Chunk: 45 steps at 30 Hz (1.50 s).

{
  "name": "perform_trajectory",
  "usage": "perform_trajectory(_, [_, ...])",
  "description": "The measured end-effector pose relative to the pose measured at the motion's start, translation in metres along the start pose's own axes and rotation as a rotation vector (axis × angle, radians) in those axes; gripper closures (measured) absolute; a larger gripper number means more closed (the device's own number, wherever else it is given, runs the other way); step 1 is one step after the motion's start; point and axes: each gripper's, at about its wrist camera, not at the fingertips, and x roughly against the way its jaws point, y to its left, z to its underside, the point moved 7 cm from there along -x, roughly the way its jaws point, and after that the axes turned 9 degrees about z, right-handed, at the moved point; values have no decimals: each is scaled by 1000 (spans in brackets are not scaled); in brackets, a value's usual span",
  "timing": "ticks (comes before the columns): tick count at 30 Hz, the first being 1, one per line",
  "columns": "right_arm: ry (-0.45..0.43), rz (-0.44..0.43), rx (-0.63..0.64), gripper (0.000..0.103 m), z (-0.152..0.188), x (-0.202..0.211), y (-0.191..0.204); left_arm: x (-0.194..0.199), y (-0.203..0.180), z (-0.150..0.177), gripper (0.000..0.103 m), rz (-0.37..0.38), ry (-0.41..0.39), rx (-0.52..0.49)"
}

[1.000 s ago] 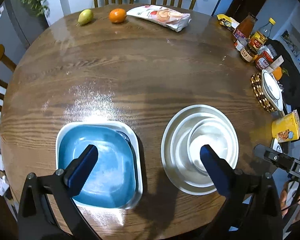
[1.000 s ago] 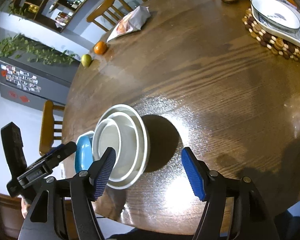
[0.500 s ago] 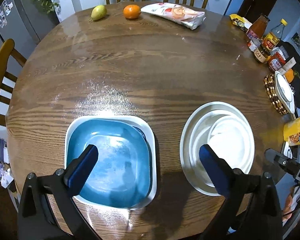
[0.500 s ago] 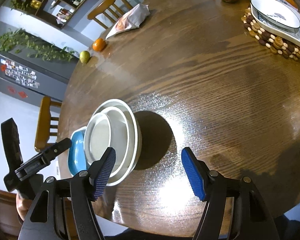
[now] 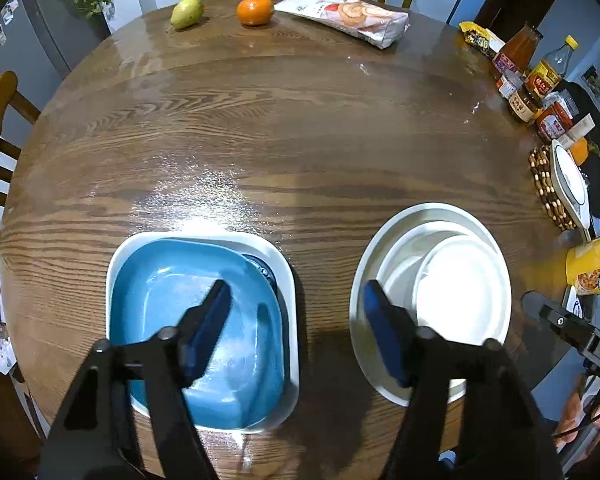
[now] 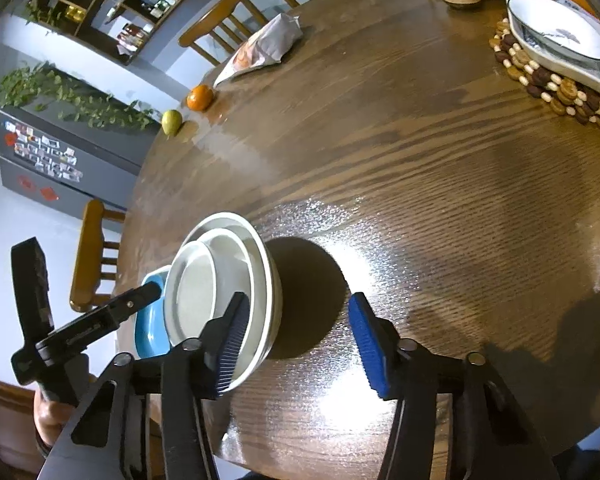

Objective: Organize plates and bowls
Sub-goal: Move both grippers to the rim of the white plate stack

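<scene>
Both tools have just been closing their jaws, and nothing lies between the pads of either one. Left tool (image 5: 296,312) now stands partly open above the gap between two stacks near the front edge of the round wooden surface (image 5: 300,132), one finger over each stack, neither pad seen to touch. On its left sits the blue square dish (image 5: 160,300), nested inside a white square plate (image 5: 288,280). On its right sits the stack of round white bowls (image 5: 460,292), the smallest inside two larger ones. Right tool (image 6: 296,340) is likewise partly open and holds nothing; its left finger lies in front of the near rim of the white stack, its right finger over bare wood. A hand (image 6: 52,416) grips the left tool's handle at the lower left of the right wrist view. A pear (image 5: 187,13), an orange (image 5: 254,10) and a snack bag (image 5: 348,14) lie along the far edge, well apart from both stacks.
</scene>
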Motion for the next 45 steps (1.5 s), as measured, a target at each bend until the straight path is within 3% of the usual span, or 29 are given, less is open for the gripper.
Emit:
perform_trajectory(17, [47, -12, 11, 59, 4, -12, -2, -13, -1, 2, 41, -2, 46, -14])
perform_trajectory(30, [71, 67, 56, 59, 1, -26, 8, -16, -8, 0, 42, -65, 25, -75])
perform_trajectory(34, [58, 71, 60, 59, 2, -26, 8, -17, -17, 0, 56, -84, 17, -118])
perform_trajectory(40, [45, 71, 68, 61, 4, -23, 7, -17, -19, 0, 58, -112, 5, -136])
perform_trajectory(45, [40, 86, 93, 65, 3, -23, 11, -18, -27, 2, 70, -116, -8, -157])
